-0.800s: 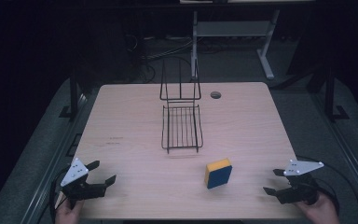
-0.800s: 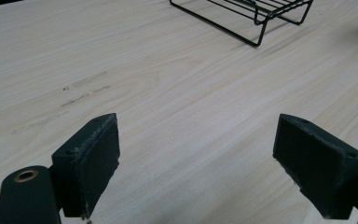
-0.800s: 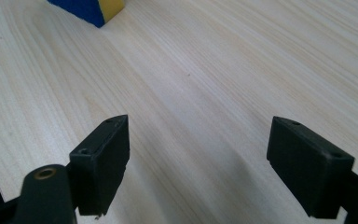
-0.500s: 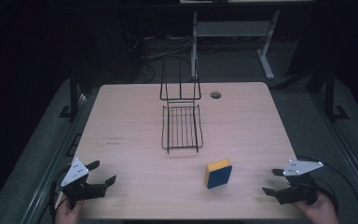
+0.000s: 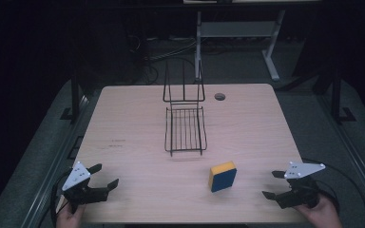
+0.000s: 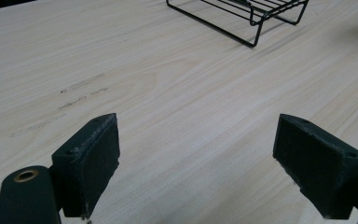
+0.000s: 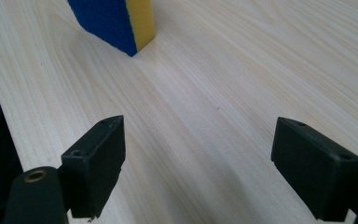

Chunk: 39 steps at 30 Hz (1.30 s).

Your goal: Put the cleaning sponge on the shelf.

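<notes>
Table (image 5: 138,123): pale wood top, lit against a dark room.

Sponge (image 5: 222,176): blue with a yellow face, standing on edge at about 5 o'clock of the table centre, near the front edge; seen close in the right gripper view (image 7: 116,21) at 11 o'clock of the jaws, apart from them.

Wire rack (image 5: 185,129): black, at table centre, its upright back toward 12 o'clock; its near corner shows in the left gripper view (image 6: 254,18).

Right gripper (image 5: 274,184): at 4 o'clock, jaws spread wide, nothing between them, well apart from the sponge.

Left gripper (image 5: 104,175): at 8 o'clock, jaws likewise wide, empty, over bare wood.

Small round dark mark (image 5: 220,96): near the far edge at 1 o'clock, possibly a hole.
</notes>
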Motion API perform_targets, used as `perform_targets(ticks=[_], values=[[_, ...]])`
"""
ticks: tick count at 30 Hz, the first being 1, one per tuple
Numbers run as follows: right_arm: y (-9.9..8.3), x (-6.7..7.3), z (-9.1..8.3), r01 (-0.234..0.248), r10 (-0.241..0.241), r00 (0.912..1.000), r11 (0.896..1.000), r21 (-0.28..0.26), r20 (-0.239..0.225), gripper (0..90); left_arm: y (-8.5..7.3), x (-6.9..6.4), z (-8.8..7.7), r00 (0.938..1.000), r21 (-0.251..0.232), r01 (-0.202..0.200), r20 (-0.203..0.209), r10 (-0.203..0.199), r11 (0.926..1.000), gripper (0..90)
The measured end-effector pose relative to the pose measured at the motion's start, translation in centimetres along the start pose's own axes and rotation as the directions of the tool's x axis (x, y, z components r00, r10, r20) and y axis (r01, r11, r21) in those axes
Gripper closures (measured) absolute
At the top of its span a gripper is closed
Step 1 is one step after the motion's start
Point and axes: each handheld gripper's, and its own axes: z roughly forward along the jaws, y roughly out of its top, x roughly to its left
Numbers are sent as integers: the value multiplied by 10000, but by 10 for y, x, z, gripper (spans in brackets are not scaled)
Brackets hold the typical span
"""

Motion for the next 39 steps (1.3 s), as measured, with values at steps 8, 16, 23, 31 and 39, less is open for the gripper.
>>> perform_targets(ticks=[8,16,23,31,39], values=[[4,4,6,149,-148,9998,9998,150,-110,170,0,1,0,10000,9,12,31,-12,10000,141],[12,10,13,588,-585,9981,9981,198,-194,173,0,1,1,10000,-2,19,8,-19,10000,141],[18,11,18,677,-669,9969,9975,177,-415,172,0,1,1,10000,-4,28,18,-28,10000,141],[25,13,23,818,-810,9952,9966,113,-555,171,-1,2,1,10000,-4,60,-8,-60,10000,141],[31,15,30,1027,-1005,9917,9944,238,-798,162,-1,2,0,10000,-11,52,-22,-52,10000,141]])
